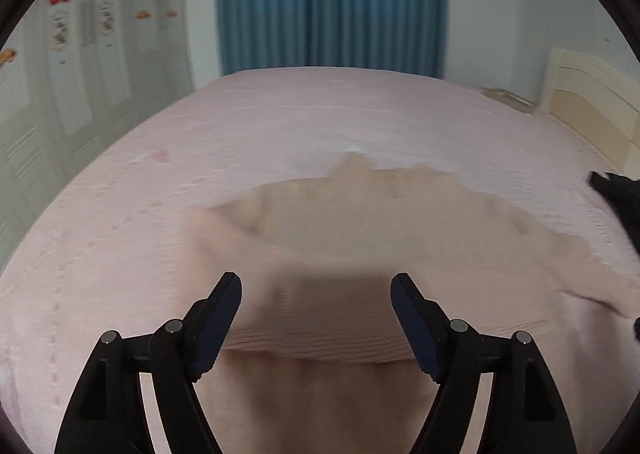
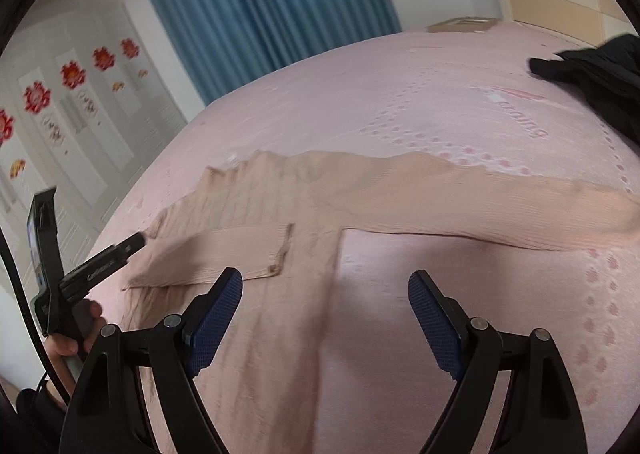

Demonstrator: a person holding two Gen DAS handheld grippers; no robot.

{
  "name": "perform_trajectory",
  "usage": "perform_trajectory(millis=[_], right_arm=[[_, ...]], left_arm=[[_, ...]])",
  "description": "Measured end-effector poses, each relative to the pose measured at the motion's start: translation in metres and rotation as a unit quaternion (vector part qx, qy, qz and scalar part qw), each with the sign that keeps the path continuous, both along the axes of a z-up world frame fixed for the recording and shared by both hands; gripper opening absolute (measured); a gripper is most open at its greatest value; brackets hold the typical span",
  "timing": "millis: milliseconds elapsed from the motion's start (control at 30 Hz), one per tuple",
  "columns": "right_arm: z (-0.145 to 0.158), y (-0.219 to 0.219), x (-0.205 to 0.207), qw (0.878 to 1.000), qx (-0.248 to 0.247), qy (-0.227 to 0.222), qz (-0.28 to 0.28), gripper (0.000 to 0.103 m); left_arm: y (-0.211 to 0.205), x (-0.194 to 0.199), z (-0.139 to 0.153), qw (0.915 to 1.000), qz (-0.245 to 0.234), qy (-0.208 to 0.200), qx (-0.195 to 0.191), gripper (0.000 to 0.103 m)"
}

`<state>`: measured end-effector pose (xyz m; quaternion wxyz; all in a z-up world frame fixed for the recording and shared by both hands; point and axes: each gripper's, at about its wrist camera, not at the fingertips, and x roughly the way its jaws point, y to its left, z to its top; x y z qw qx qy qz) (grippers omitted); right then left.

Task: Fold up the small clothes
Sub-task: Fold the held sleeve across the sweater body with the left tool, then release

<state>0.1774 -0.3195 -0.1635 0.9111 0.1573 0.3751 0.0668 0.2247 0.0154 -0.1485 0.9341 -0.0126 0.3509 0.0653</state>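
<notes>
A beige ribbed knit top (image 1: 360, 222) lies spread on the pink bed sheet (image 1: 280, 114). In the right wrist view the top (image 2: 280, 190) has one sleeve folded across its body, the buttoned cuff (image 2: 276, 266) ending near the middle, while the other sleeve (image 2: 500, 206) stretches out flat to the right. My left gripper (image 1: 316, 282) stands open just above the folded sleeve, nothing between its pads. From the right wrist view the left gripper (image 2: 136, 241) sits at the top's left edge, a hand on its handle. My right gripper (image 2: 326, 278) hovers open over the top's lower right side, empty.
A black garment (image 2: 592, 70) lies at the bed's right side, also at the edge (image 1: 616, 194) of the left wrist view. A cream headboard (image 1: 592, 94) stands at the right. Blue curtains (image 1: 332, 2) hang behind the bed, white wardrobe doors (image 1: 80, 74) at the left.
</notes>
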Motion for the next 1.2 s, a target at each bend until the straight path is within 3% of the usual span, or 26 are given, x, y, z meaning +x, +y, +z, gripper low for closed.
perform_trajectory(millis=[67, 133, 267, 433, 533, 600, 633, 667, 833, 933, 1000, 1100, 1200], right_arm=[[-0.004, 0.016, 0.012, 1.000, 0.008, 0.013, 0.021, 0.064], [-0.010, 0.031, 0.026, 0.999, 0.006, 0.030, 0.040, 0.057], [-0.022, 0.056, 0.061, 0.996, -0.009, 0.054, 0.066, 0.053], [-0.048, 0.072, 0.111, 0.992, -0.012, 0.101, 0.080, 0.049], [-0.066, 0.086, 0.135, 0.986, -0.044, 0.137, 0.083, 0.045], [-0.064, 0.094, 0.140, 0.987, -0.068, 0.116, 0.086, 0.026], [-0.063, 0.100, 0.145, 0.985, -0.069, 0.115, 0.105, 0.010], [-0.062, 0.102, 0.146, 0.985, -0.069, 0.109, 0.110, 0.007], [-0.027, 0.095, 0.147, 0.992, -0.058, 0.019, 0.113, 0.006], [-0.006, 0.066, 0.143, 0.996, -0.059, -0.018, 0.068, 0.006], [-0.008, 0.047, 0.141, 0.996, -0.076, -0.017, 0.037, 0.006], [-0.033, 0.028, 0.146, 0.998, -0.038, 0.037, 0.032, 0.006], [-0.058, 0.033, 0.147, 0.994, -0.078, 0.073, 0.033, 0.009]], left_arm=[[0.033, -0.004, -0.011, 0.9996, 0.025, 0.012, 0.000, 0.076], [0.058, -0.008, -0.021, 0.9992, 0.027, 0.027, -0.010, 0.076], [0.085, -0.009, -0.034, 0.9990, 0.018, 0.037, -0.019, 0.076], [0.110, -0.006, -0.050, 0.9955, 0.010, 0.050, -0.080, 0.076], [0.117, -0.005, -0.062, 0.9933, 0.005, 0.059, -0.100, 0.076], [0.118, -0.009, -0.064, 0.9924, 0.004, 0.055, -0.110, 0.077], [0.118, -0.011, -0.063, 0.9920, 0.002, 0.051, -0.115, 0.077], [0.118, -0.011, -0.063, 0.9917, 0.002, 0.052, -0.118, 0.077], [0.116, -0.013, -0.060, 0.9920, -0.001, 0.046, -0.117, 0.077], [0.113, -0.014, -0.058, 0.9925, -0.009, 0.043, -0.114, 0.077], [0.106, -0.014, -0.054, 0.9933, -0.018, 0.042, -0.106, 0.077], [0.093, -0.010, -0.050, 0.9940, -0.033, 0.042, -0.096, 0.077], [0.076, -0.004, -0.043, 0.9953, -0.046, 0.041, -0.074, 0.077]])
